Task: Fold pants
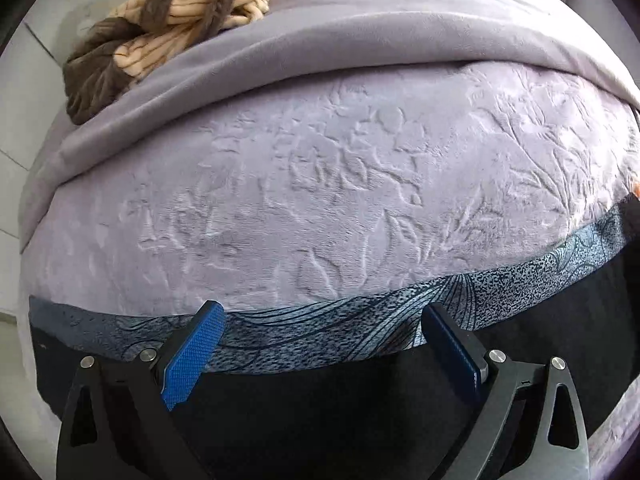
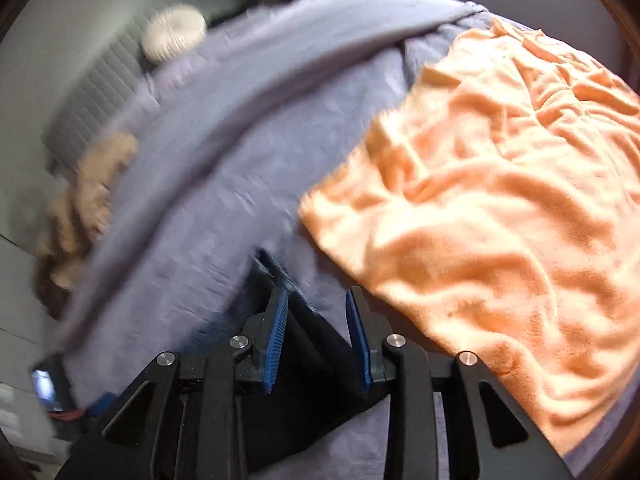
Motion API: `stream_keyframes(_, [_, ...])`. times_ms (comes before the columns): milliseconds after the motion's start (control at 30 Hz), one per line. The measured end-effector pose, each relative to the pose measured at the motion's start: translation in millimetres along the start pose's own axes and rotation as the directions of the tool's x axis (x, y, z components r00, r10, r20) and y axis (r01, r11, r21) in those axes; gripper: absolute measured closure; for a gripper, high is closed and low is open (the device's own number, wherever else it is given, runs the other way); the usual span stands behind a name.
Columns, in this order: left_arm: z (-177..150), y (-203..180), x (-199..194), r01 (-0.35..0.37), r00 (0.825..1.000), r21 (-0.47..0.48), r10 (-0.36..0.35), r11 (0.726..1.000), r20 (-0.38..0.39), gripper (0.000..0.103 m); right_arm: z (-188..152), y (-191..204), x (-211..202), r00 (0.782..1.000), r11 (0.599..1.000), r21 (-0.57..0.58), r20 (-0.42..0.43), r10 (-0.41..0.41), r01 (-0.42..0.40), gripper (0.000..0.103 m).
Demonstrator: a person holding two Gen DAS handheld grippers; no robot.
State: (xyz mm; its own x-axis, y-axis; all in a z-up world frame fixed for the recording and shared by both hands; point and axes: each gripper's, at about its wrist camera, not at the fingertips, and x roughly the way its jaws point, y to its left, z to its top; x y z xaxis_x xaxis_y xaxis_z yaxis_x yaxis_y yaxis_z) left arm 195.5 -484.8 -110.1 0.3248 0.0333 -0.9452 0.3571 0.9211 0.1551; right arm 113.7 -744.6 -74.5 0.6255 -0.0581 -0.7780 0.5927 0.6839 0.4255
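Note:
The pants are black with a blue-grey patterned waistband [image 1: 360, 320] and lie along the near edge of the bed. My left gripper [image 1: 326, 316] hovers over that band with its blue pads [image 1: 192, 356] far apart and nothing pinched between them. In the blurred right wrist view, a tented fold of the black pants [image 2: 308, 344] runs up between the fingers of my right gripper [image 2: 318, 300]. The fold lies against the left pad [image 2: 276, 340] and reaches the base of the right one, so the gripper looks shut on it.
An embossed lilac blanket [image 1: 320, 180] covers the bed, with a smooth grey sheet [image 1: 360, 40] folded behind it. A tan-and-brown striped garment [image 1: 168, 20] is bunched at the far left corner. A rumpled orange fleece [image 2: 500, 200] lies to the right, and a round cream cushion [image 2: 174, 32] sits beyond the bed.

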Motion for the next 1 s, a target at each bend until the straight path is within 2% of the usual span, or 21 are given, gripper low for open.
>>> stream_keyframes(67, [-3.5, -8.6, 7.1, 0.010, 0.999, 0.004, -0.010, 1.000, -0.031, 0.004, -0.7, 14.8, -2.3, 0.998, 0.994, -0.080, -0.004, 0.067, -0.068, 0.068])
stream_keyframes(100, [-4.7, -10.6, 9.4, 0.004, 1.000, 0.004, -0.004, 1.000, -0.025, 0.004, -1.4, 26.6, 6.9, 0.991, 0.984, -0.129, -0.054, 0.119, -0.125, 0.068])
stream_keyframes(167, [-7.8, -16.4, 7.2, -0.018, 1.000, 0.008, 0.018, 1.000, -0.002, 0.004, -5.2, 37.4, 27.5, 0.972, 0.967, -0.151, -0.151, 0.180, -0.203, 0.068])
stream_keyframes(200, [-7.3, -17.7, 6.7, -0.016, 1.000, 0.007, 0.016, 1.000, -0.001, 0.004, -7.4, 43.0, 39.7, 0.966, 0.962, -0.168, -0.183, 0.183, -0.215, 0.068])
stream_keyframes(233, [-6.9, -17.2, 6.1, -0.007, 1.000, 0.004, 0.007, 1.000, 0.000, 0.004, -9.0, 46.3, 53.5, 0.965, 0.960, -0.197, -0.209, 0.159, -0.201, 0.068])
stream_keyframes(267, [-4.3, -13.7, 6.3, 0.002, 1.000, -0.003, -0.002, 1.000, 0.003, 0.004, -10.7, 43.0, 72.0, 0.968, 0.964, -0.225, -0.236, 0.086, -0.141, 0.068])
stream_keyframes(300, [0.1, -8.0, 9.1, -0.005, 1.000, -0.008, 0.005, 1.000, 0.007, 0.004, -13.0, 35.8, 80.3, 0.968, 0.970, -0.224, -0.247, 0.039, -0.096, 0.077])
stream_keyframes(333, [4.7, -0.6, 12.3, -0.021, 1.000, -0.017, 0.021, 1.000, 0.012, 0.004, -12.1, 22.5, 88.0, 0.964, 0.978, -0.185, -0.264, 0.043, -0.094, 0.091])
stream_keyframes(367, [7.5, 5.6, 13.0, -0.030, 1.000, -0.030, 0.031, 0.999, 0.008, 0.004, -12.6, 4.1, 88.6, 0.960, 0.986, -0.114, -0.265, 0.087, -0.121, 0.098])
stream_keyframes(400, [9.4, 10.6, 13.2, -0.031, 1.000, -0.041, 0.031, 0.999, 0.003, 0.004, -13.1, -7.2, 83.5, 0.959, 0.988, -0.074, -0.261, 0.111, -0.134, 0.102])
stream_keyframes(467, [10.9, 21.5, 9.8, -0.040, 0.999, -0.061, 0.040, 0.997, 0.000, 0.004, -17.4, -22.4, 69.3, 0.960, 0.990, -0.048, -0.254, 0.118, -0.134, 0.102])
stream_keyframes(533, [9.2, 27.5, 5.4, -0.062, 0.998, -0.054, 0.061, 0.997, -0.007, 0.004, -21.9, -27.1, 59.0, 0.956, 0.989, -0.053, -0.266, 0.122, -0.141, 0.097])
stream_keyframes(600, [1.7, 30.6, -2.4, -0.053, 0.999, -0.049, 0.052, 0.997, -0.015, 0.004, -27.5, -32.6, 48.0, 0.953, 0.989, -0.037, -0.273, 0.130, -0.145, 0.094])
stream_keyframes(667, [-8.2, 30.0, -11.7, -0.039, 0.999, -0.047, 0.038, 0.998, -0.021, 0.004, -29.7, -36.2, 36.0, 0.949, 0.987, -0.001, -0.275, 0.154, -0.160, 0.084])
stream_keyframes(733, [-23.1, 23.3, -20.9, -0.027, 0.999, -0.033, 0.026, 0.999, -0.028, 0.004, -35.0, -38.6, 27.2, 0.937, 0.979, 0.051, -0.283, 0.203, -0.197, 0.064])
stream_keyframes(767, [-31.3, 18.5, -25.4, -0.026, 0.999, -0.025, 0.026, 0.999, -0.029, 0.004, -38.3, -37.9, 25.1, 0.932, 0.975, 0.071, -0.286, 0.221, -0.209, 0.061])
stream_keyframes(900, [-61.6, 6.8, -39.6, -0.012, 0.999, -0.015, 0.012, 1.000, -0.042, 0.004, -52.9, -33.1, 21.6, 0.917, 0.968, 0.108, -0.309, 0.251, -0.228, 0.059])
stream_keyframes(1000, [-73.0, -3.3, -30.2, -0.032, 0.996, 0.008, 0.033, 0.999, -0.079, 0.004, -63.9, -37.7, 23.2, 0.906, 0.962, 0.151, -0.330, 0.266, -0.228, 0.059])
